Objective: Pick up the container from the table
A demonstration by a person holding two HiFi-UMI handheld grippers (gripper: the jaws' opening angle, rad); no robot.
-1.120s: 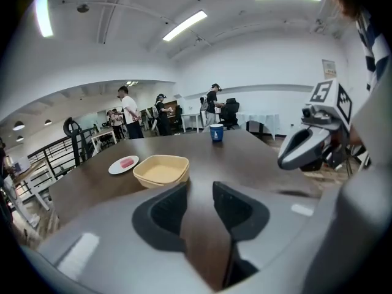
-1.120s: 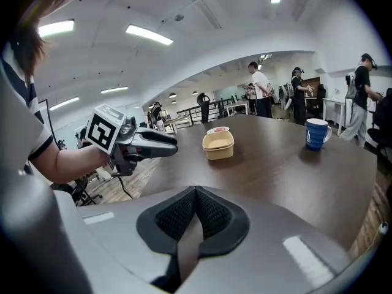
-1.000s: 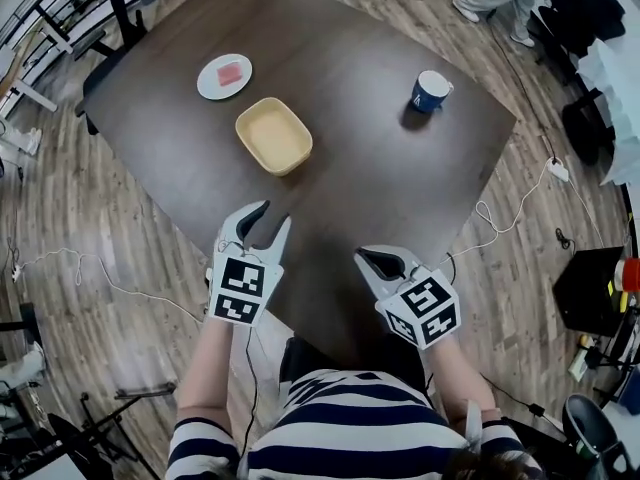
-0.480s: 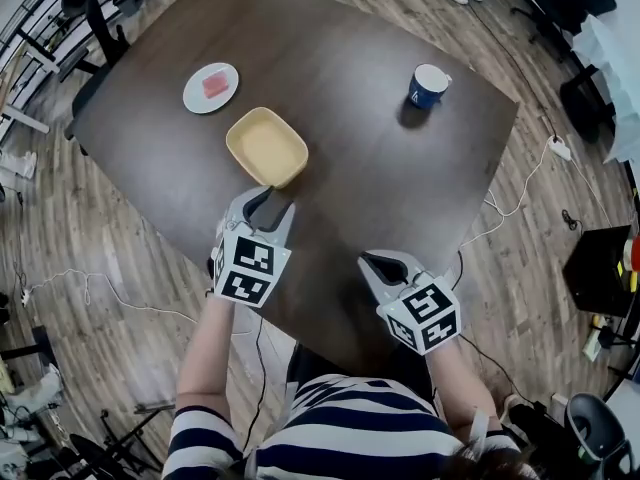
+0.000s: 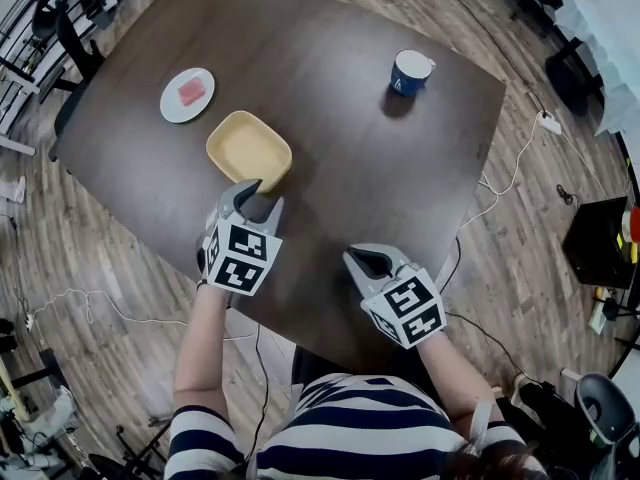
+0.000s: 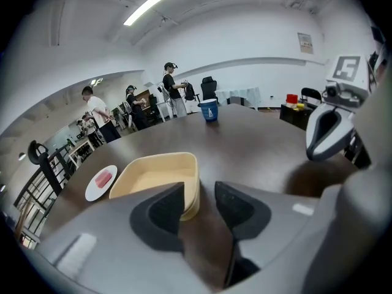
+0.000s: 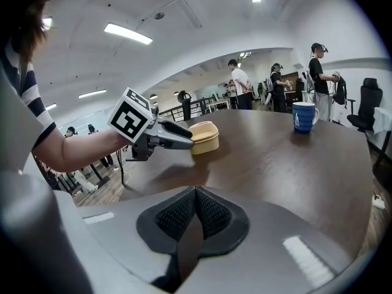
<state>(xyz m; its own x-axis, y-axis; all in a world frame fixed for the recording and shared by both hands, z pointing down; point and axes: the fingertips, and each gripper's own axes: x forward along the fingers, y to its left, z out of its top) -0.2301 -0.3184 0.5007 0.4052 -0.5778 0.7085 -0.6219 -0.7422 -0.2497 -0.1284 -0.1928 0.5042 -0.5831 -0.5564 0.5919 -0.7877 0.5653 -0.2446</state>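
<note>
Left claw (image 5: 262,195), jaws apart, noses at the near rim of the yellow container (image 5: 245,148); best to straddle the wall squarely before clenching. Right claw (image 5: 362,261) hangs clenched, empty.

The place reads as a large open-plan lab or workshop hall. White walls and a white ceiling with long strip lights (image 6: 147,6) are seen, and a wood-plank floor (image 5: 90,258) is laid under the dark surface (image 5: 330,98). A white cable (image 5: 505,178) is trailed over the floor at 3 o'clock of the surface, up to a power strip (image 5: 548,123). Several people (image 6: 173,89) are seen standing in the background, an office chair (image 6: 209,86) is placed near them, and black metal frames (image 5: 30,28) are ranged at 10 o'clock.
</note>
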